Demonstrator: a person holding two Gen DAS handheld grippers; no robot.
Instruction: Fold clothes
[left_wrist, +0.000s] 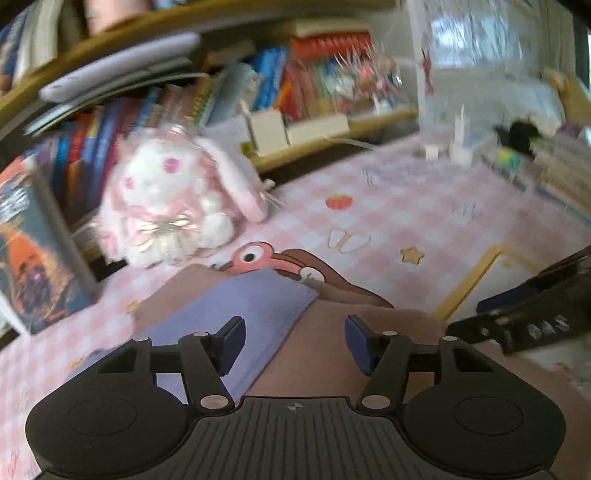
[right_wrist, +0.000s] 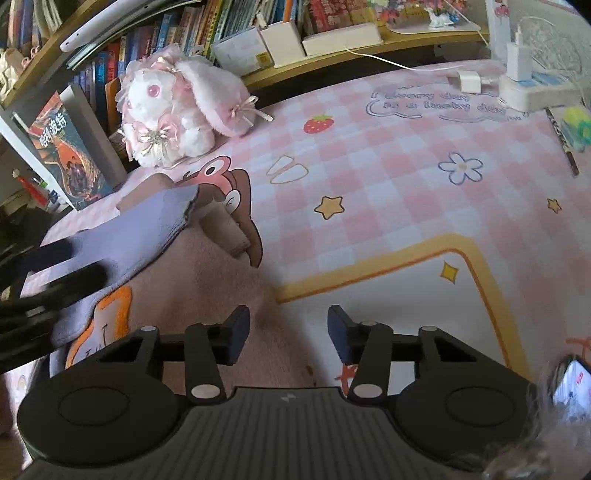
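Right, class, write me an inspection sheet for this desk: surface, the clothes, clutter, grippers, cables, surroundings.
Surface: pink checked mat with cartoon prints.
Job's things: pink garment lying on the mat; purple cloth draped over it.
Clutter: plush rabbit, leaning book, pencil.
Grippers: left gripper open, empty, above the garment; right gripper open, empty, over the garment's edge.
Cables: white cable running to a charger; power strip.
Surroundings: bookshelf behind the desk.
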